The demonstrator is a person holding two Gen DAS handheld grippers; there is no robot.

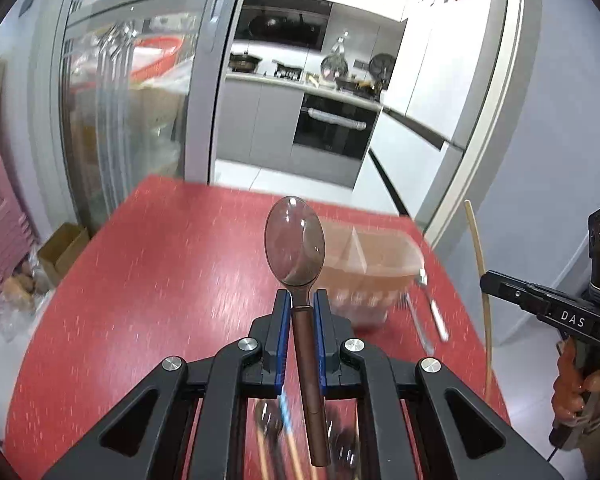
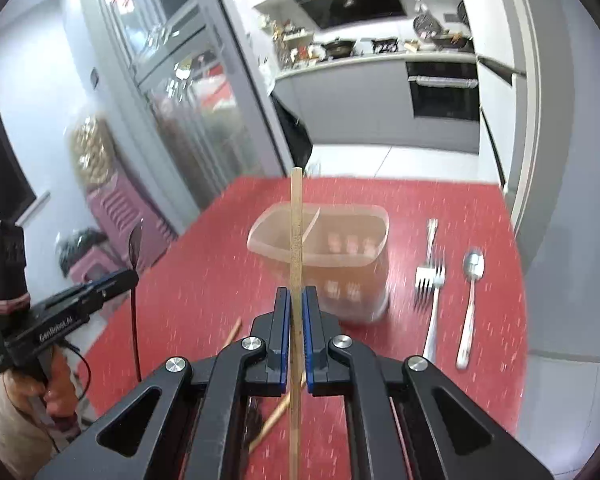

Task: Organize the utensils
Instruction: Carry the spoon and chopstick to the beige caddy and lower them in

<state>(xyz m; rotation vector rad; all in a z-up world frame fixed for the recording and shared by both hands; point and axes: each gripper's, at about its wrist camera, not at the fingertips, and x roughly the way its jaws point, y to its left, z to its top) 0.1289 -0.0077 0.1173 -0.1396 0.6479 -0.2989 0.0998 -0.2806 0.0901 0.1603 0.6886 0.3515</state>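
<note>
- So, progress check: the left gripper (image 1: pixel 299 312) has its jaws clamped on the brown handle of a dark translucent spoon (image 1: pixel 295 236), bowl pointing up and away, held clear above the red bench (image 1: pixel 148 264).
- The right gripper (image 2: pixel 296 312) has its jaws squeezed nearly flat on a single bamboo chopstick (image 2: pixel 296 240), which stands roughly upright through the jaws and sticks out past them at both ends.
- Both pieces are in the air, neither is in the clear divided plastic container (image 2: pixel 340 240) yet. It sits toward the far edge of the bench and looks empty as far as I can tell through the blur.
- Left to do, by my reckoning: drop these two in, then deal with the metal fork (image 2: pixel 431 280) and the white-handled metal spoon (image 2: pixel 473 292) lying side by side on the bench just right of the container.
- Another chopstick (image 2: pixel 276 412) lies loose on the bench under the right gripper, near the front edge, plus some blurry utensils under the left one that I can't make out.
- Nothing really blocks the way to the container. The long chopstick is the awkward bit; I'd guess it needs tilting to go in without clipping the divider.
- Kitchen and a glass-door cabinet (image 1: pixel 132 100) sit behind, well out of the way.
</note>
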